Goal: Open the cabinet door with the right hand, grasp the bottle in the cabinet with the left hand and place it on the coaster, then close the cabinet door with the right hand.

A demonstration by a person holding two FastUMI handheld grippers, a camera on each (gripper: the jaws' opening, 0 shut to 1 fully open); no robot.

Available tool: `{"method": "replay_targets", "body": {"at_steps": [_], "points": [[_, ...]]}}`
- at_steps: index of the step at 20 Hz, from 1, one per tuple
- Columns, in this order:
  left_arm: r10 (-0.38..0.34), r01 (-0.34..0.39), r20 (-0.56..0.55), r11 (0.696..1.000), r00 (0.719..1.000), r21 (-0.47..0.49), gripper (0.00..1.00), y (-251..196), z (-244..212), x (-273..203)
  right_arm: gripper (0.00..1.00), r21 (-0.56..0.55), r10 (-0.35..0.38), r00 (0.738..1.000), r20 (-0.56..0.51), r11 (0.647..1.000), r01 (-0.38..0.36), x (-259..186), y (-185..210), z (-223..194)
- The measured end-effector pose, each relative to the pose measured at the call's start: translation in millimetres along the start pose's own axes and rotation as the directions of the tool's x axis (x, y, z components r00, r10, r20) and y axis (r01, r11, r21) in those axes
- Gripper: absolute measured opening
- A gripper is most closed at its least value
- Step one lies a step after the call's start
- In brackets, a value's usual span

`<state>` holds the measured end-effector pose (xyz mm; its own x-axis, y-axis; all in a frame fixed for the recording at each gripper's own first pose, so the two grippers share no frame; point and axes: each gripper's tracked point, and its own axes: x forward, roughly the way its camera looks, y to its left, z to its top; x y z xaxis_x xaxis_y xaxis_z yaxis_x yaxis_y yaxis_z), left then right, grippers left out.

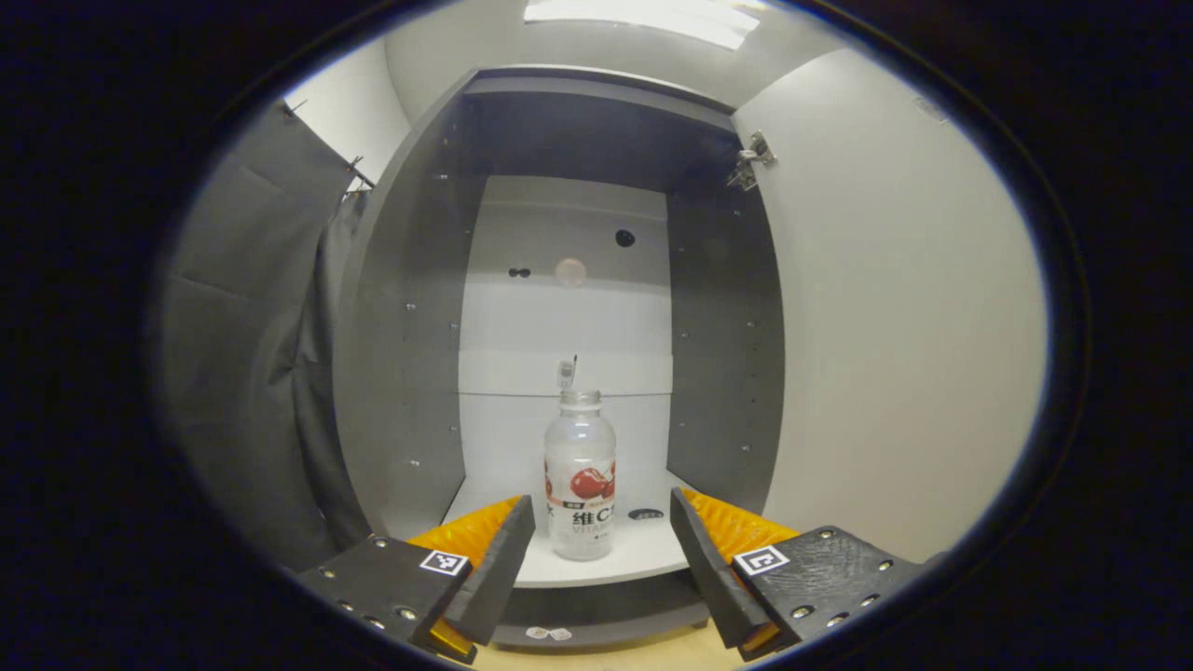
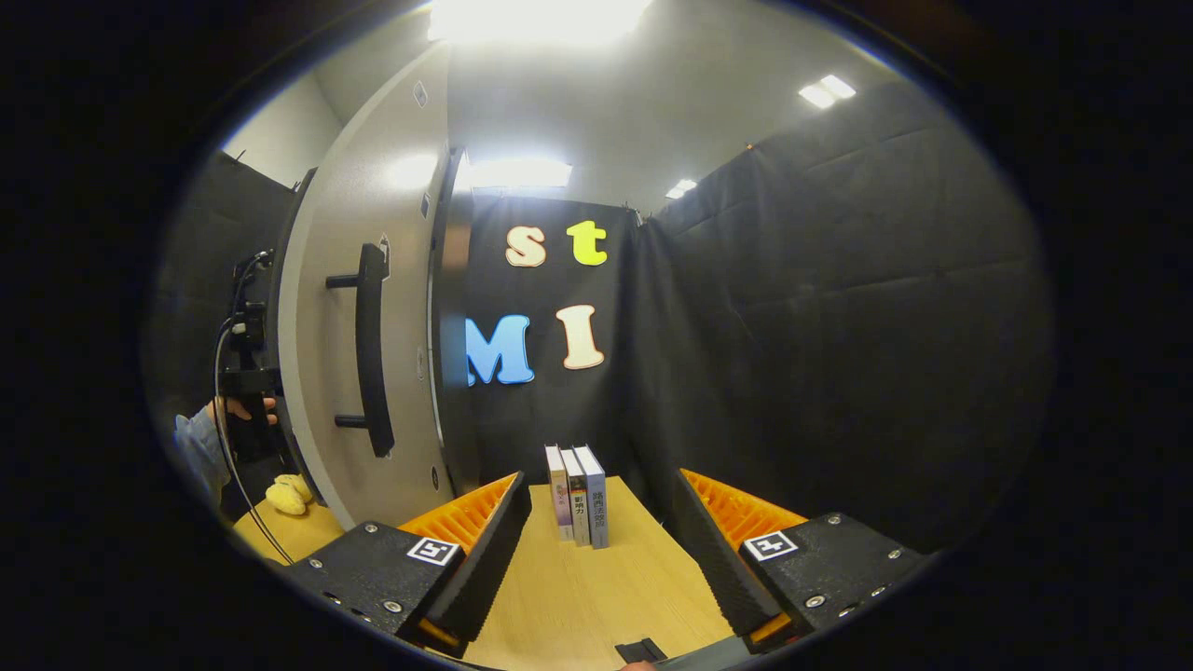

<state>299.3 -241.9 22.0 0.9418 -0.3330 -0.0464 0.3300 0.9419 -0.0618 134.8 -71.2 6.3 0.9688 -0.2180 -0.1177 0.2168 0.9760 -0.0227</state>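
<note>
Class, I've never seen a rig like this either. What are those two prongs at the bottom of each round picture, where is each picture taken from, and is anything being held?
No robot here: a person holds a pair of tongs in each hand, and a camera rides on each pair, looking forward along its two fingers.

The left gripper view looks into the open cabinet. The left tongs are open, with a clear bottle standing upright on the cabinet floor between and beyond the fingers, not gripped.

The right gripper view looks past the opened cabinet door with its dark handle. The right tongs are open and hold nothing. On the wooden table three books stand upright. At the left edge, a hand holds the other tool beyond the door, with something yellow below it.
</note>
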Motion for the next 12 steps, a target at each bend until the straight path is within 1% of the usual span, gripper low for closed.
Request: {"method": "replay_targets", "body": {"at_steps": [2,3,4,8,9,10,11,12], "points": [[-0.001,0.001,-0.004,1.0,1.0,0.007,0.92,6.2,-2.8,19.2,0.95,0.001,-0.02,1.0,-0.008,1.0,0.02,2.7,2.1,-2.5],[-0.007,0.007,-0.009,1.0,1.0,0.005,0.83,7.4,-5.4,29.2,0.95,0.002,-0.031,0.999,-0.011,1.0,0.032,4.6,2.6,-3.6],[-0.017,0.017,-0.014,1.0,1.0,0.006,0.83,7.7,-8.2,37.9,0.95,0.004,-0.041,0.999,-0.015,0.999,0.041,6.9,3.7,-4.3],[-0.015,0.015,-0.034,1.0,0.999,0.019,0.83,15.2,-19.2,68.5,0.95,0.022,-0.063,0.998,-0.018,0.998,0.064,11.9,10.5,-6.1],[-0.025,0.025,-0.037,1.0,0.999,0.015,0.87,14.1,-22.0,74.5,0.95,0.025,-0.07,0.997,-0.019,0.997,0.07,13.4,11.4,-6.5],[-0.029,0.029,-0.038,0.999,0.999,0.017,0.87,14.0,-22.6,79.6,0.95,0.025,-0.076,0.997,-0.022,0.997,0.076,14.7,11.9,-8.4],[-0.03,0.031,-0.042,0.999,0.999,0.023,0.83,14.8,-25.0,84.8,0.95,0.025,-0.081,0.996,-0.025,0.996,0.082,14.8,12.6,-9.6],[-0.033,0.035,-0.049,0.999,0.998,0.03,0.87,14.1,-27.5,90.1,0.95,0.026,-0.083,0.996,-0.027,0.996,0.084,15.2,13.9,-11.7]]}}
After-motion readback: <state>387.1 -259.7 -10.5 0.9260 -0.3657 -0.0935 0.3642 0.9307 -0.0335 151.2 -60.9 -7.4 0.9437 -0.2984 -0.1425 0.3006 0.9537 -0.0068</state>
